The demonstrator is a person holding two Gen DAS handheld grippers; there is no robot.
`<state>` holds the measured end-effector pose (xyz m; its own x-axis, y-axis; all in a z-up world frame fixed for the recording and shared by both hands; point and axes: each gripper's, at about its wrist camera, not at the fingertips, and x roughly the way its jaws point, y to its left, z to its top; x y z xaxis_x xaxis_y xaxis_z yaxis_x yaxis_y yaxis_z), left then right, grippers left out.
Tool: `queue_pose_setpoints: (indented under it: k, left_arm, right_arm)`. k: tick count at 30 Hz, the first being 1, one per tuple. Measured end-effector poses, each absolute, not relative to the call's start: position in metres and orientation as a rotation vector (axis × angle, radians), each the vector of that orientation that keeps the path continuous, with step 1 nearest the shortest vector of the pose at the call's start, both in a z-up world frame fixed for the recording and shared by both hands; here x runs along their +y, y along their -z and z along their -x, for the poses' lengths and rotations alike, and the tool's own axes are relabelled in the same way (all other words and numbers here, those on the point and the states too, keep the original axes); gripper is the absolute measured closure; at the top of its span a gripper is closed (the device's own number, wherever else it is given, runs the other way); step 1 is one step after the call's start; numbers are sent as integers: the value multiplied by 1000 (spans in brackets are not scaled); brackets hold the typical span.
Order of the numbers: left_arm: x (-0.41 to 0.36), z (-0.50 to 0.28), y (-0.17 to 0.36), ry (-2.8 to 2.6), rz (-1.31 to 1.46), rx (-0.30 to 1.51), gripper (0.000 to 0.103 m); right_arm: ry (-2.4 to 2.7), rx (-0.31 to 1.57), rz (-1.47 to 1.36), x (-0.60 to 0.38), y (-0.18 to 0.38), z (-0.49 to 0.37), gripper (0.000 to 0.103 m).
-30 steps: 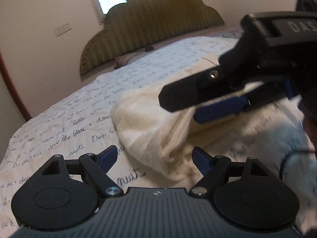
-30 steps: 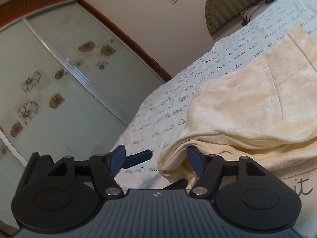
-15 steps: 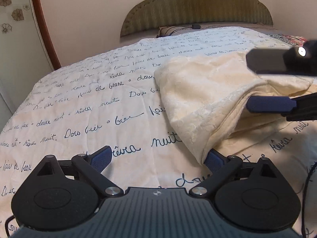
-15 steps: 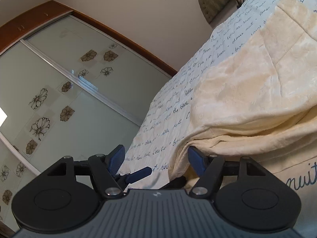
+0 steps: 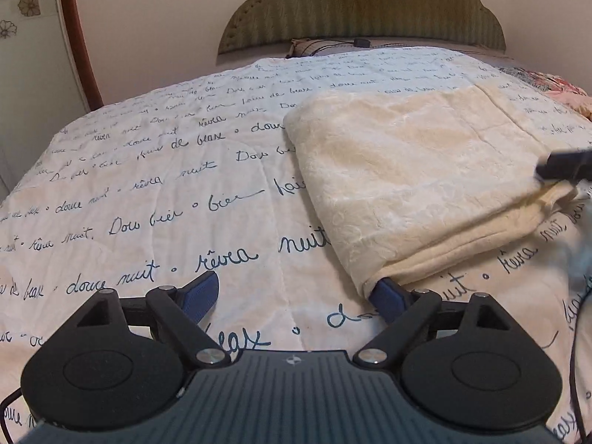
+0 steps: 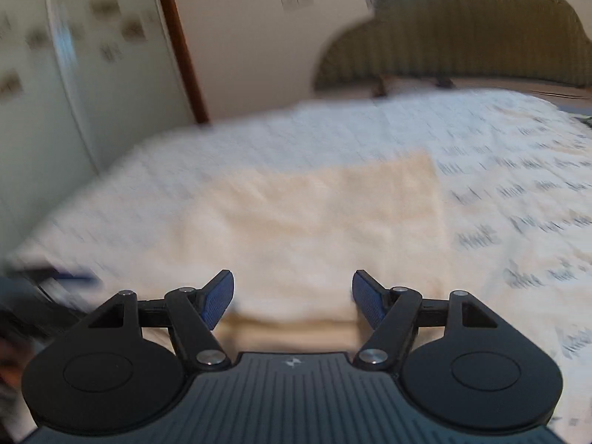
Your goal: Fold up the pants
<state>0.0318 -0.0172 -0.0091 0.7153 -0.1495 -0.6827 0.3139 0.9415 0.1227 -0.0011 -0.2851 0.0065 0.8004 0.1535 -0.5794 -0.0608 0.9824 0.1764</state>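
The cream pants (image 5: 418, 170) lie folded in a flat rectangle on the right half of the bed. My left gripper (image 5: 296, 296) stands wide at their near left corner, jaws closing. Its right fingertip (image 5: 384, 292) touches the underside of that corner, and only bedspread lies between the fingers. The right gripper's dark finger (image 5: 566, 164) pokes in over the pants' right edge. The right wrist view is blurred: the pants (image 6: 325, 214) spread ahead, and my right gripper (image 6: 292, 296) hangs over their near edge, jaws closing, pads apart and not pressing the cloth.
A white bedspread (image 5: 155, 192) with dark script covers the bed. A green padded headboard (image 5: 362, 11) stands at the far end. Sliding wardrobe doors (image 6: 55, 74) with a brown frame run along the left. A black cable (image 5: 577, 318) trails at the right.
Both wrist views rolled level. The right gripper's finger came out from under the fold and drew back to the pants' right edge. The pants settled flat. The left gripper shifted to the near left corner.
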Motion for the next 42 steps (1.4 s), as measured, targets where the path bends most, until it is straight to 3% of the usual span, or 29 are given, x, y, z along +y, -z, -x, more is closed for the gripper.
queue_pose_setpoints:
  k: [5,9,15,19,29,37,38,42]
  left_arm:
    - [-5,-26,-5,322,-230,765,26]
    - [-11,-31,-35,387,-168,646,23]
    - [-53,-61,-34,545,-102,581,14]
    - [-76,-69,6,576,-206,746,20]
    - [-85,-120,-41,641,-189,528,18]
    - [-105,-220,-12,624,-78,719,20]
    - [-105,-228,-3,610,-78,747,24]
    - [-103,-221,2,585,-104,725,25]
  right_arm:
    - [-96,615,-85,-274,-11,13,40]
    - [-105,529,-98,-274,-29,5,40]
    - [-74,616,-96,-280,-4,-16,40]
    - [-96,631,-100,-284,0,-2,39]
    - [-94,555,-34,-292,-48,-77,39]
    - [-34,736,151,-295,-14,-156,40]
    - [-19,739,118,-305,-9,-155,39]
    - [15,717,11,-324,-7,-138,38]
